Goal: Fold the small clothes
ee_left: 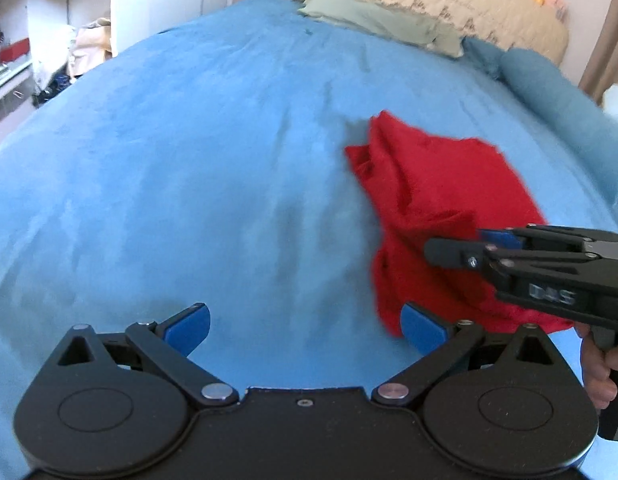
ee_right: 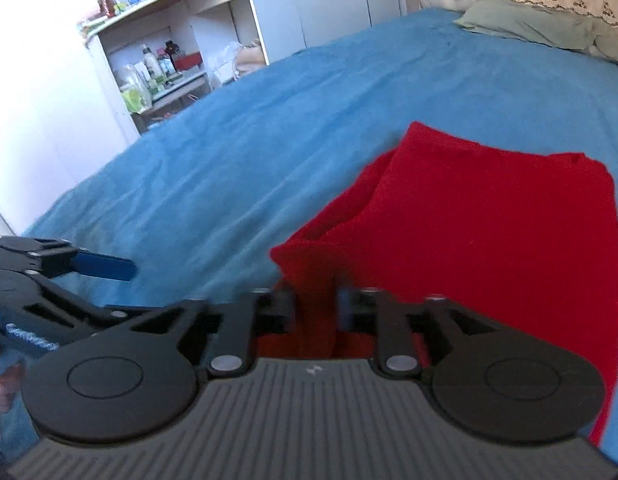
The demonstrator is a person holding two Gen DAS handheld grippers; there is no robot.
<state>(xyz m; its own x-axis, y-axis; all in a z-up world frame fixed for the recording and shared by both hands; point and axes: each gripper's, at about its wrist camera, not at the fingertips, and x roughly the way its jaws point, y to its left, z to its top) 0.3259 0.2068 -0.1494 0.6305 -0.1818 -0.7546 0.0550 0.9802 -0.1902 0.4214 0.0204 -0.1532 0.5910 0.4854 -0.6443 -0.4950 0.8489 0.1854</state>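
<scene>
Red cloth, a small garment of thin knit, lies on the blue bedspread toward the near right of the bed, already doubled over itself, with one loose flap sticking out on its left side. It looks light and limp, so it should drape and slide rather than hold a crease, and the fuzzy bedspread may drag at it. The left gripper hangs over bare bedspread just left of the cloth, its jaws spread wide with nothing between them. The right gripper sits low over the near edge of the cloth; its jaws stand partly apart with a fold of red between them, and the blur hides whether the pads press on it. A good hold would likely be at a corner or along the hem, pinching every layer together, since a grip on the top layer alone would probably pull the fold open.
</scene>
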